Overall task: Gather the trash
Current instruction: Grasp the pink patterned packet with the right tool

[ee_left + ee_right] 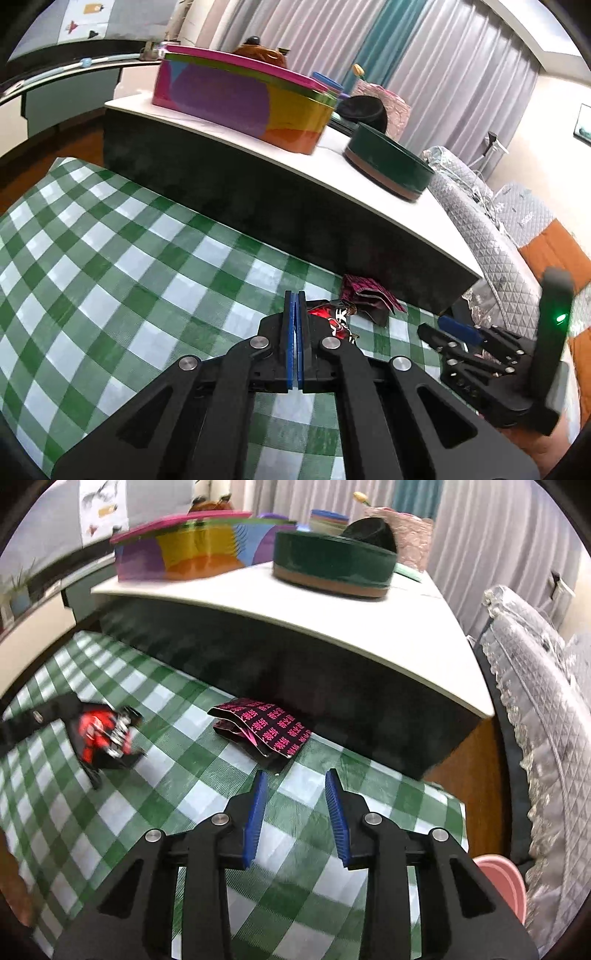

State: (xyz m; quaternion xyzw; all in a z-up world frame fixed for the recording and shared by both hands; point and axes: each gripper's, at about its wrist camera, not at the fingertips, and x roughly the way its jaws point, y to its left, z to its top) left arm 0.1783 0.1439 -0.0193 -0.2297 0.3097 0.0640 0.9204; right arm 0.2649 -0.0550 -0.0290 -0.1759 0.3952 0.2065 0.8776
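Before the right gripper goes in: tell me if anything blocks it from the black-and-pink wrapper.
Nothing visible does. The right gripper is open, and only bare checked cloth lies between its fingers and the black-and-pink wrapper.

Home living room — domestic furnishings all round. Long grey and teal curtains [369, 55] across back wall. Quilted grey sofa cover [491, 229] with lace edging at right. White-topped low table [332, 173] carrying colourful tin [236, 99] and round green tin [388, 166]. Green checked tablecloth [129, 240] in foreground — household clutter, not workplace.
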